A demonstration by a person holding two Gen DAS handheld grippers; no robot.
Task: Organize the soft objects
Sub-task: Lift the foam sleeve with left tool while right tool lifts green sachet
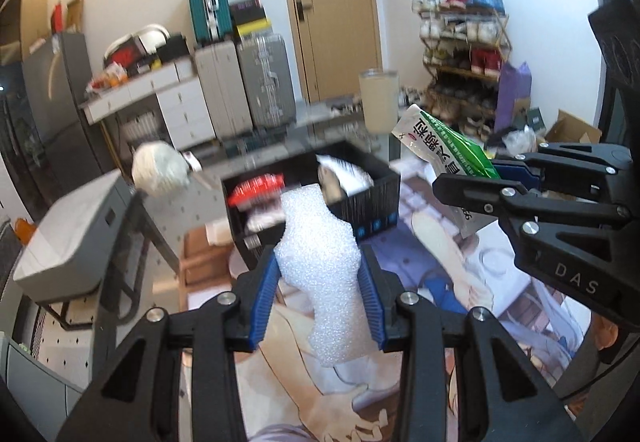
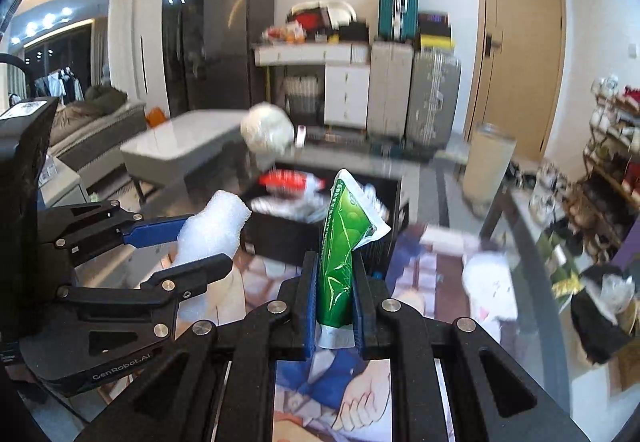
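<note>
The left gripper (image 1: 320,282) clamps a piece of white foam wrap (image 1: 320,262), a bumpy, bubbly, soft sheet that bulges out above the 2 blue pads and hangs a little below them; it is held up in the air, clear of the table, in front of the near wall of the black box (image 1: 376,210). The right gripper (image 2: 335,306) pinches a green squeeze pouch (image 2: 338,242) between nearly closed jaws; the pouch stands upright, glossy green on its flat body with a white crimped top that flares to one side and a pale silvery band at the bottom, and in the left wrist view its white face carries green and red print. It too is lifted off the table, just before the box. The box is open-topped and sits on a picture-printed mat (image 1: 440,242) toward the far edge of the glass table (image 2: 532,282). Inside it lie a red-and-white packet (image 1: 256,188) at the left side and a crumpled white-grey packet (image 1: 344,178) at the right; other contents are blurred. A white plush toy (image 2: 490,290) lies on the mat toward the table's right edge. A pale fluffy ball (image 1: 160,172) sits beyond the box's far left corner, and a cream cylinder tin (image 1: 378,98) stands beyond its far right corner.
</note>
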